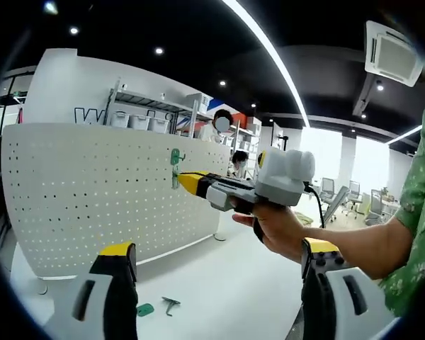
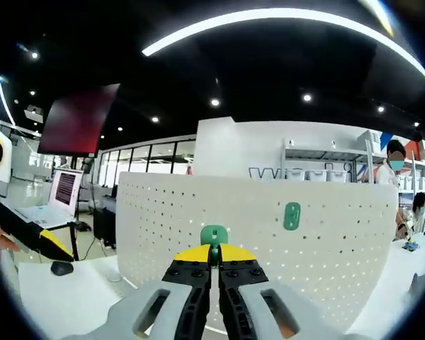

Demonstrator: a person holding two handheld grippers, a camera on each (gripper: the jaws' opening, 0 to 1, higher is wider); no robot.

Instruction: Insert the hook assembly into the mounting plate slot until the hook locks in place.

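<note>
A curved white pegboard (image 1: 92, 191) (image 2: 326, 241) stands on the white table. A green mounting plate (image 1: 176, 156) (image 2: 292, 216) is fixed to its face. In the right gripper view my right gripper (image 2: 214, 249) is shut on a green hook piece (image 2: 214, 234) close to the board. In the left gripper view the right gripper (image 1: 186, 181), held by a hand, has its yellow tip at the board with the green hook piece (image 1: 174, 180) just below the plate. My left gripper (image 1: 216, 262) stands open, holding nothing, well back from the board.
A loose green part (image 1: 144, 309) and a small metal hook (image 1: 171, 304) lie on the table (image 1: 219, 290) in front of the board. A laptop (image 2: 62, 193) and a mouse (image 2: 61, 268) sit at the left. Shelving and people are behind.
</note>
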